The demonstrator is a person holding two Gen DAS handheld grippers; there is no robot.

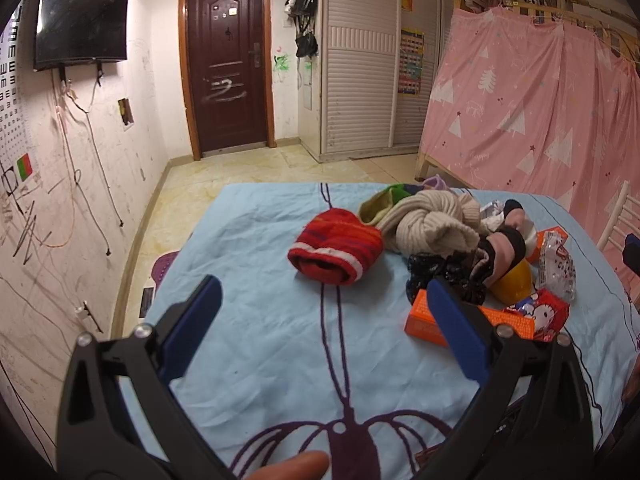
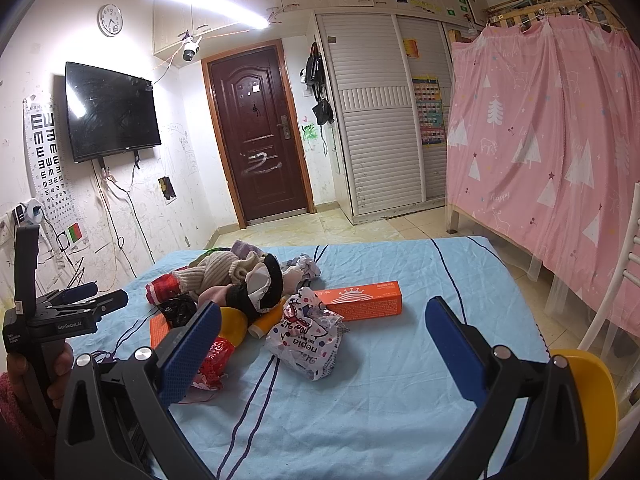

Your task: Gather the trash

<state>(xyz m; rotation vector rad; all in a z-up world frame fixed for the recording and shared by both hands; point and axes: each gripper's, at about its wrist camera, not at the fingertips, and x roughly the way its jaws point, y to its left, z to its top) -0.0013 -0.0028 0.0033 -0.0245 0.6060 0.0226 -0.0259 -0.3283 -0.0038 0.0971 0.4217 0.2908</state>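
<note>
Both pairs of jaws stand spread wide with nothing between them. The left gripper [image 1: 324, 300] hangs over the blue bedsheet [image 1: 260, 352], its blue-padded fingers [image 1: 192, 332] apart above bare cloth; the right gripper [image 2: 323, 322] is likewise released, and between its fingers only the sheet [image 2: 360, 400] shows close by.

The trash lies in a heap mixed with clothing. In the left wrist view it sits to the right of the jaws: an orange carton [image 1: 420, 320] is partly hidden behind the right-hand finger, and just beyond it lie a red cartoon-printed wrapper [image 1: 544, 314] and a clear crinkled packet [image 1: 556, 268]. A yellow plastic piece [image 1: 516, 280] and a crumpled black plastic bag [image 1: 432, 272] lie beside them (what the yellow piece is cannot be told). A red knit hat [image 1: 336, 246] lies ahead of the jaws, apart from the wrappers, with a cream knit bundle [image 1: 428, 224] behind it.

In the right wrist view a white tissue pack wrapper [image 2: 304, 336] lies ahead, between the two fingers' lines but beyond their tips. A long orange box [image 2: 360, 300] lies just behind it. A red foil wrapper [image 2: 212, 360] shows right next to the left-hand finger, partly covered by it. The left gripper [image 2: 92, 298] appears at the far left of this view, held in a hand [image 2: 48, 376].
</note>
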